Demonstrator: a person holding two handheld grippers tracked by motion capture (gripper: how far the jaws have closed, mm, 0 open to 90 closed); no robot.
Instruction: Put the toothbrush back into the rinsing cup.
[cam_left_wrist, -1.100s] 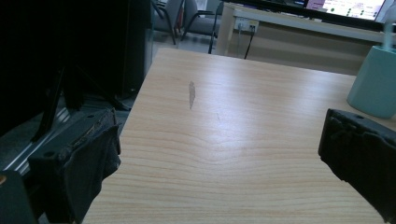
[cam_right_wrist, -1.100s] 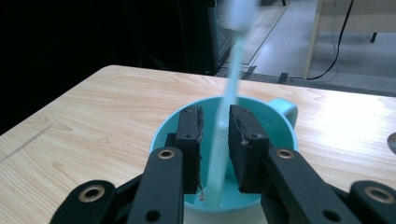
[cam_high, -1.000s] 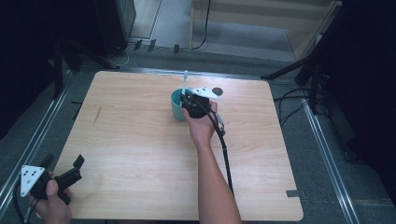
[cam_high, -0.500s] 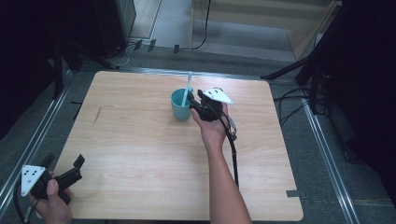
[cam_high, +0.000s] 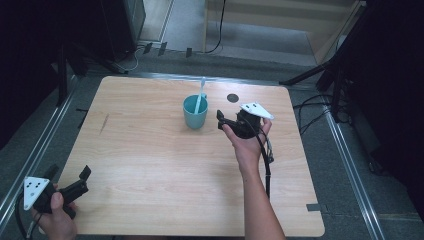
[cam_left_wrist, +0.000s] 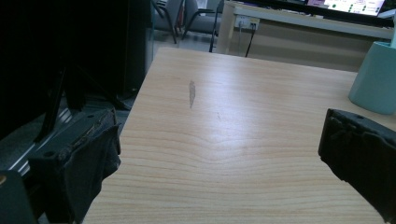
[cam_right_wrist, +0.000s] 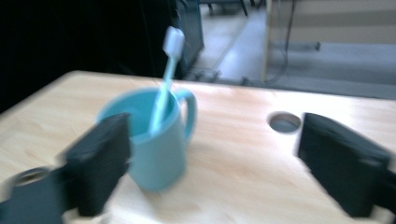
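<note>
A teal mug (cam_high: 195, 112) stands on the far middle of the wooden table (cam_high: 150, 165). A light blue toothbrush (cam_high: 200, 95) leans upright inside it. My right gripper (cam_high: 223, 120) is just right of the mug, open, holding nothing. In the right gripper view the mug (cam_right_wrist: 154, 149) and toothbrush (cam_right_wrist: 166, 74) sit in front of the left jaw, and the gripper (cam_right_wrist: 219, 163) gapes wide. My left gripper (cam_high: 69, 173) rests open at the table's near left corner. In the left gripper view its jaws (cam_left_wrist: 219, 168) are spread over bare wood, the mug (cam_left_wrist: 376, 79) far off at the right.
A round cable hole (cam_high: 232, 98) lies in the tabletop behind the right gripper. A dark streak (cam_high: 104, 122) marks the wood at the left. Metal rails (cam_high: 35, 155) run along both sides of the table, with cables and stands (cam_high: 320, 75) on the floor beyond.
My right gripper has drawn back from the mug, moving right and toward the person. The toothbrush stays standing in the mug. The left gripper has not moved.
</note>
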